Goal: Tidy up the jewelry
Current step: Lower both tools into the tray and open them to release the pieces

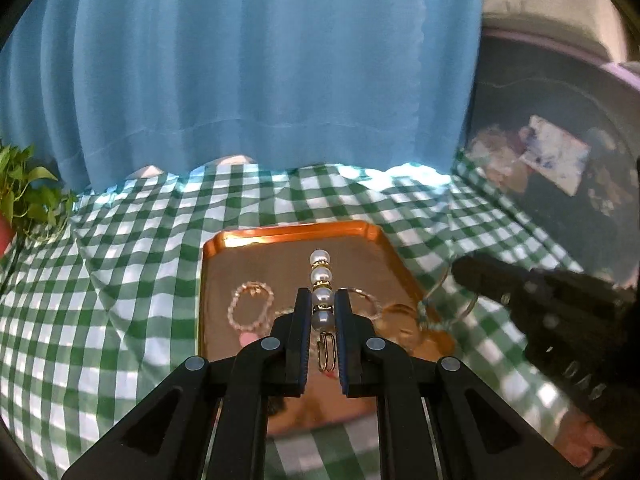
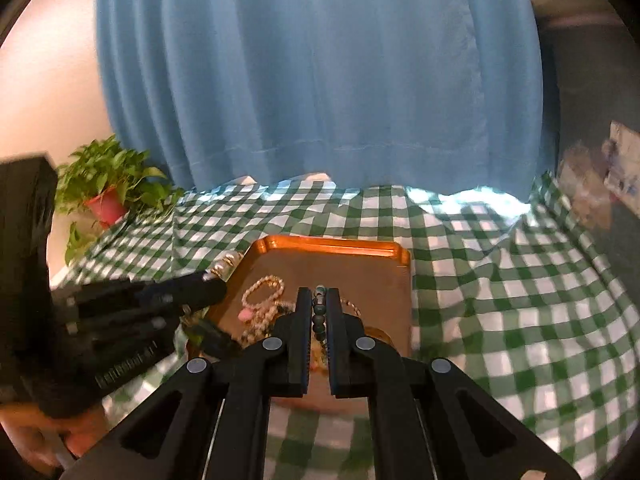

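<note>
A copper tray (image 1: pixel 216 264) lies on the green checked cloth; it also shows in the right wrist view (image 2: pixel 360 272). My left gripper (image 1: pixel 322 300) is shut on a pearl hair clip (image 1: pixel 321 276) and holds it over the tray. A pink bead bracelet (image 1: pixel 250 308) lies in the tray at the left. My right gripper (image 2: pixel 319 300) is shut on a dark green bead bracelet (image 2: pixel 319 312) over the tray. A pale bead bracelet (image 2: pixel 262 292) with a pink charm lies in the tray. The right gripper (image 1: pixel 472 276) is seen at the tray's right edge in the left wrist view.
A blue curtain (image 1: pixel 256 72) hangs behind the table. A potted plant in a red pot (image 2: pixel 106 196) stands at the far left. The left gripper's body (image 2: pixel 120 304) sits left of the tray. A dark cluttered area (image 1: pixel 552 152) lies at the right.
</note>
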The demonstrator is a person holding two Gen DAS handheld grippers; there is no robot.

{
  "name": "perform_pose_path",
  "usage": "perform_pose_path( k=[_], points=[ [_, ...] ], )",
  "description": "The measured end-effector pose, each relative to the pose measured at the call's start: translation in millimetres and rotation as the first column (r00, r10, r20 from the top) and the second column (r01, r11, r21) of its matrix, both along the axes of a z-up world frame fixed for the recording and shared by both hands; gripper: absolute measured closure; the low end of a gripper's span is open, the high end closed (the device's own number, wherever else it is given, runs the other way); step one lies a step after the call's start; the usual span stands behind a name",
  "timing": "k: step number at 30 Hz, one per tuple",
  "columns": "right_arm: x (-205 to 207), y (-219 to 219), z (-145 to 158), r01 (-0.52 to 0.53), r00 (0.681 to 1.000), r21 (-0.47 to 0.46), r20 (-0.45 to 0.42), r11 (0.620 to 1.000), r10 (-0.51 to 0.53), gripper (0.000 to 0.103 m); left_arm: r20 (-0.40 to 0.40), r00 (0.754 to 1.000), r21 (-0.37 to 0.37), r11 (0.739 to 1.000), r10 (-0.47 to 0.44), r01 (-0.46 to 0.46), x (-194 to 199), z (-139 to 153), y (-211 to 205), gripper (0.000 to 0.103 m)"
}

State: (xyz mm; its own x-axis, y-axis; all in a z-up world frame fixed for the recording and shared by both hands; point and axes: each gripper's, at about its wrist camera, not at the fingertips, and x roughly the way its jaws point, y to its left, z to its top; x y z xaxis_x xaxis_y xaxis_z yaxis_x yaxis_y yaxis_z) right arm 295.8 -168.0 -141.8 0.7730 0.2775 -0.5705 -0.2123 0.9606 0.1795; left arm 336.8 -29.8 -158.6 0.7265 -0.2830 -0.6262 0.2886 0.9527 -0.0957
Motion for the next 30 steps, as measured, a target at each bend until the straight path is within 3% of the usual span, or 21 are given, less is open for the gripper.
perform_pose_path(
  k=[3,6,10,14,19,23,24,25,26,27,29,30],
  points=[
    [16,1,-5,0.012,1.0,0.05,-0.009,0.999,-0.012,0.097,-0.038,0.999,-0.015,0.999,0.027,-0.028,18,-19,2,0.091],
    [26,6,-19,0.007,1.0,0.02,-0.012,1.0,-0.006,0.097,-0.062,0.997,0.013,0.999,0.036,-0.035,27,-36,3,0.091],
    [44,2,-46,0.013,0.995,0.041,-0.099,0.999,-0.009,0.097,-0.111,0.993,0.036,0.999,0.028,-0.024,37,-57,3,0.091],
    [60,3,-93,0.048,0.971,-0.017,-0.235,0.999,-0.051,0.097,-0.146,0.986,0.095,0.994,0.075,-0.062,49,-81,5,0.091],
    [56,7,-104,0.05,0.964,-0.054,-0.257,0.997,-0.062,0.097,-0.136,0.988,0.124,0.99,0.078,-0.062,47,-83,2,0.091],
    [51,8,-101,0.054,0.969,-0.051,-0.24,0.997,-0.065,0.091,-0.125,0.99,0.162,0.986,0.059,-0.038,43,-83,-5,0.089],
    [51,8,-100,0.059,0.969,-0.049,-0.238,0.997,-0.069,0.077,-0.124,0.991,0.158,0.987,0.051,-0.031,41,-80,-5,0.089],
    [51,9,-98,0.066,0.969,-0.046,-0.234,0.997,-0.075,0.067,-0.126,0.991,0.146,0.989,0.042,-0.023,37,-74,-5,0.082],
    [49,7,-95,0.074,0.97,-0.045,-0.227,0.996,-0.083,0.052,-0.125,0.991,0.134,0.991,0.037,-0.02,33,-68,-5,0.064],
    [47,6,-93,0.073,0.97,-0.045,-0.228,0.996,-0.082,0.048,-0.11,0.992,0.134,0.99,0.055,-0.04,27,-61,-3,0.057],
    [40,2,-88,0.081,0.969,-0.045,-0.229,0.996,-0.089,0.05,-0.072,0.994,0.125,0.99,0.079,-0.07,14,-48,2,0.032],
    [35,-1,-85,0.088,0.97,-0.039,-0.224,0.995,-0.094,0.049,-0.067,0.994,0.111,0.991,0.084,-0.077,8,-42,5,0.028]
  ],
)
